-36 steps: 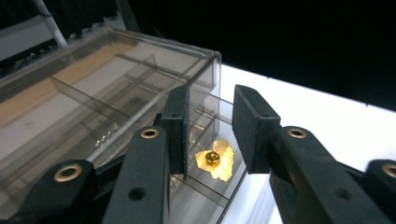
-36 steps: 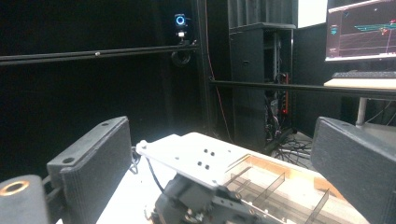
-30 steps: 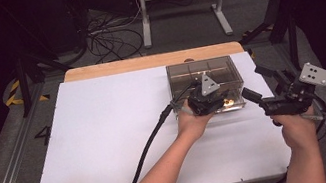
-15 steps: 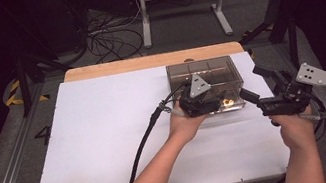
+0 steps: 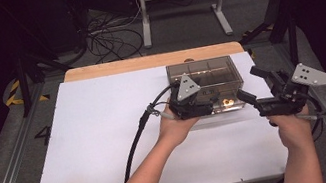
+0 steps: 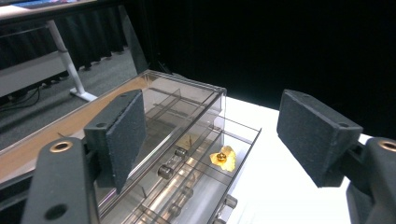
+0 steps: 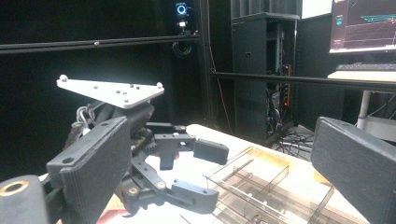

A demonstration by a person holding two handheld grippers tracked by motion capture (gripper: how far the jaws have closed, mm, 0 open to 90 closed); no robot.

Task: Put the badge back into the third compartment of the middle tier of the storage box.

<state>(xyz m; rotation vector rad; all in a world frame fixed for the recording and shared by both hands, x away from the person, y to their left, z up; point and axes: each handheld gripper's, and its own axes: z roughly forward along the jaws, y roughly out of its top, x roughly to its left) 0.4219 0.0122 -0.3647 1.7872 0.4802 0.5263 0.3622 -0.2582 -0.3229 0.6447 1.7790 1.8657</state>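
Black curtains and tangled floor cables lie behind the desk (image 5: pixel 110 146), whose top is covered in white; a clear compartment box (image 5: pixel 208 73) sits near its far right edge, with a small yellow piece (image 6: pixel 223 156) lying in its pulled-out drawer at the near side; the left gripper (image 5: pixel 212 105) hovers at the box's near edge, its jaws just opened wide with nothing between the pads; the right gripper (image 5: pixel 247 89) hangs just right of the box, jaws apart and empty.
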